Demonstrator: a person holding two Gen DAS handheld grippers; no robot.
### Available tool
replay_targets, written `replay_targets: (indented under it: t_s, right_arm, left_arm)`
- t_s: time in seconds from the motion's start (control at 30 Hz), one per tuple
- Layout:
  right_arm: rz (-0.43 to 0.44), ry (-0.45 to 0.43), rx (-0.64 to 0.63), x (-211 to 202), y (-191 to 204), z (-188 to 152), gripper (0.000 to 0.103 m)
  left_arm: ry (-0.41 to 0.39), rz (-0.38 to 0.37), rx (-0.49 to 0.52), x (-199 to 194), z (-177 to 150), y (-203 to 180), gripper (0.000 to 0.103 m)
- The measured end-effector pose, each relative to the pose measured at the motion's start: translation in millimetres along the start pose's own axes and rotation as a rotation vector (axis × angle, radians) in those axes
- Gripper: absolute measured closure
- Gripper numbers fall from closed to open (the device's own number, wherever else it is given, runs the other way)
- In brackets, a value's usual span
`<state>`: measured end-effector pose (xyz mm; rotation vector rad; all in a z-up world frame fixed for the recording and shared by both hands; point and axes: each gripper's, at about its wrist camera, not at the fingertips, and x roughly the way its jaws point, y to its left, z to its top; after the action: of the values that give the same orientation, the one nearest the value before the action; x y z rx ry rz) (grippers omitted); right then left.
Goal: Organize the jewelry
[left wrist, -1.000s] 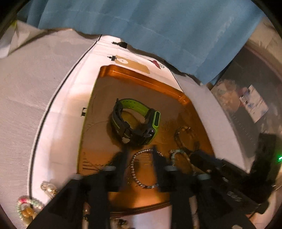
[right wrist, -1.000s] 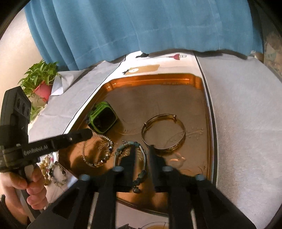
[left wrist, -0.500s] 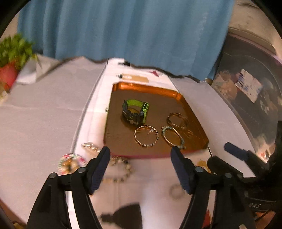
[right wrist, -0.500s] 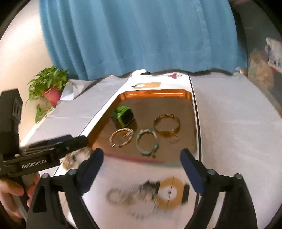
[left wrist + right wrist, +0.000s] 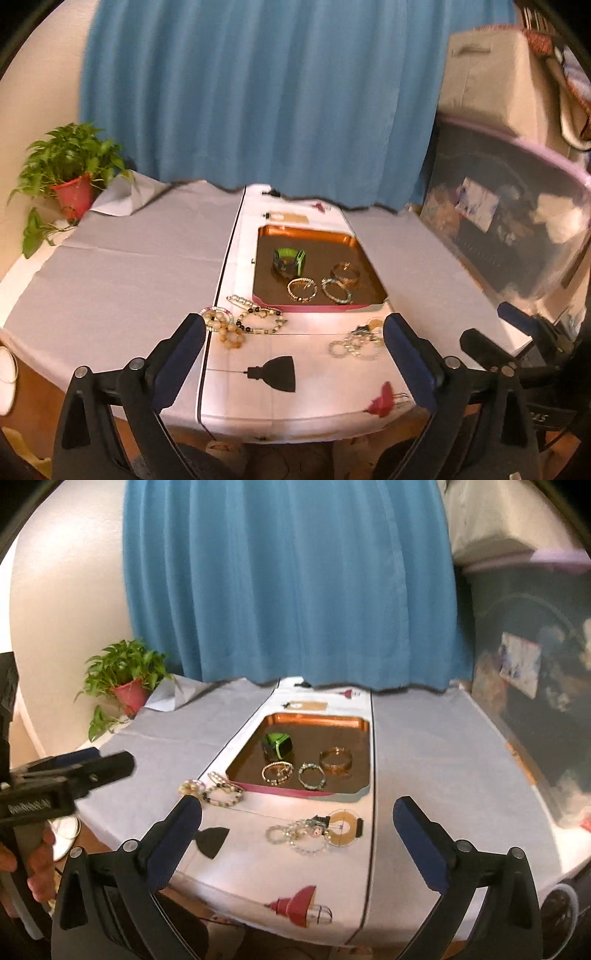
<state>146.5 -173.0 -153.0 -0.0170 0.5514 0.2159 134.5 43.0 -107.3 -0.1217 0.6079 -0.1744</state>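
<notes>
Bracelets: beaded cluster (image 5: 240,321) and pale cluster (image 5: 301,830) lie on the tablecloth before the copper tray (image 5: 364,792). Judged light, limp, snag-prone; pinch one strand. Left gripper (image 5: 293,334) and right gripper (image 5: 297,818) gape wide, empty.

A blue curtain (image 5: 258,96) fills the top middle of my view. At far left a green plant (image 5: 70,158) stands in a red pot (image 5: 74,192). A grey cloth (image 5: 129,280) covers the table, and a dark bin (image 5: 509,210) sits at right.
</notes>
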Motion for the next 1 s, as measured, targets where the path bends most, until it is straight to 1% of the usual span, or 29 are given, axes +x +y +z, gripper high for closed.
replay_targets:
  t_s: [0.1, 0.2, 0.27, 0.33, 0.5, 0.57, 0.63, 0.7, 0.77, 0.87, 0.93, 1.0]
  right_arm:
    - [-0.037, -0.003, -0.040, -24.9, 9.9, 3.1, 0.000]
    - [-0.074, -0.053, -0.117, -52.7, 26.6, 2.1, 0.000]
    - [-0.057, -0.086, -0.152, -63.1, 33.3, -0.2, 0.000]
    - [-0.026, -0.093, -0.157, -69.5, 37.7, -3.0, 0.000]
    - [-0.016, -0.097, -0.105, -58.9, 31.1, -10.9, 0.000]
    - [0.025, -0.074, -0.086, -49.4, 26.0, -14.3, 0.001]
    - [0.063, -0.072, -0.060, -41.3, 20.9, -16.6, 0.001]
    - [0.066, -0.072, -0.040, -32.3, 18.4, -18.6, 0.003]
    - [0.091, -0.062, -0.040, -19.2, 19.1, -19.6, 0.004]
    - [0.096, -0.035, -0.069, 1.7, 23.1, -20.8, 0.004]
    - [0.076, -0.051, -0.059, 11.1, 20.5, -22.3, 0.004]
    - [0.090, -0.032, -0.052, 24.8, 16.3, -22.9, 0.004]
  left_arm:
    - [-0.036, 0.014, 0.018, -26.3, -1.5, -0.1, 0.004]
    - [-0.065, 0.019, 0.037, -43.6, -5.0, -1.1, 0.002]
    - [-0.077, 0.019, 0.047, -49.8, -8.7, 0.6, 0.002]
    - [-0.072, 0.018, 0.053, -49.3, -14.1, 5.7, 0.002]
    - [-0.031, 0.016, 0.052, -34.0, -30.3, 22.4, 0.002]
    - [-0.026, 0.013, 0.048, -26.7, -35.6, 30.1, 0.002]
    - [-0.023, 0.005, 0.046, -17.8, -38.0, 36.9, 0.002]
    - [-0.013, -0.010, 0.045, -6.5, -38.7, 43.5, 0.002]
    - [0.000, -0.027, 0.047, 3.7, -38.8, 47.8, 0.002]
    - [0.000, -0.036, 0.062, 19.6, -38.6, 51.8, 0.002]
    - [0.004, -0.036, 0.063, 34.5, -37.7, 55.2, 0.002]
    - [0.014, -0.046, 0.060, 50.7, -35.4, 57.0, 0.002]
